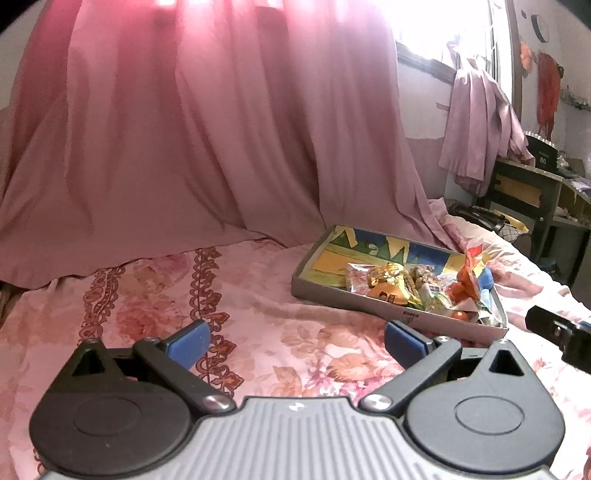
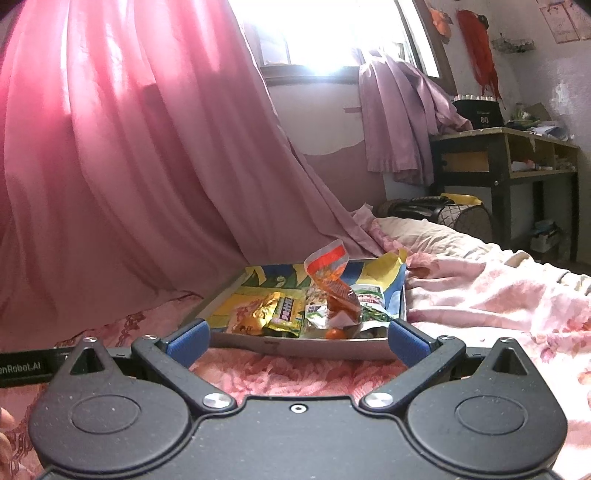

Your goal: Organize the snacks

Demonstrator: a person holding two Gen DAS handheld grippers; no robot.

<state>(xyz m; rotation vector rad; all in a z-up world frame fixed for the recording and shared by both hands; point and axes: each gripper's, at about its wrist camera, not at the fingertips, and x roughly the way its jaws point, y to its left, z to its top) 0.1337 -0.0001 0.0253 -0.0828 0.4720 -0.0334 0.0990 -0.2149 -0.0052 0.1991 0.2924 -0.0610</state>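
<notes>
Left gripper (image 1: 297, 338): spread wide, empty, over the bedspread (image 1: 147, 295).
Right gripper (image 2: 299, 338): spread, empty, facing the tray's near edge.
Snack packets (image 2: 291, 314): heaped in the tray (image 2: 295, 349), toward its right end.
Stage: fits gathered or unsorted.
Care: pinch single packets by an edge.

We see a pink curtain (image 2: 140, 155) hanging along the bed's (image 2: 498, 295) far edge, with bright daylight pouring through the window (image 2: 332, 33). A dark desk (image 2: 506, 155) stands at the bed's far right corner, against a pale, scuffed wall (image 2: 554, 81).
</notes>
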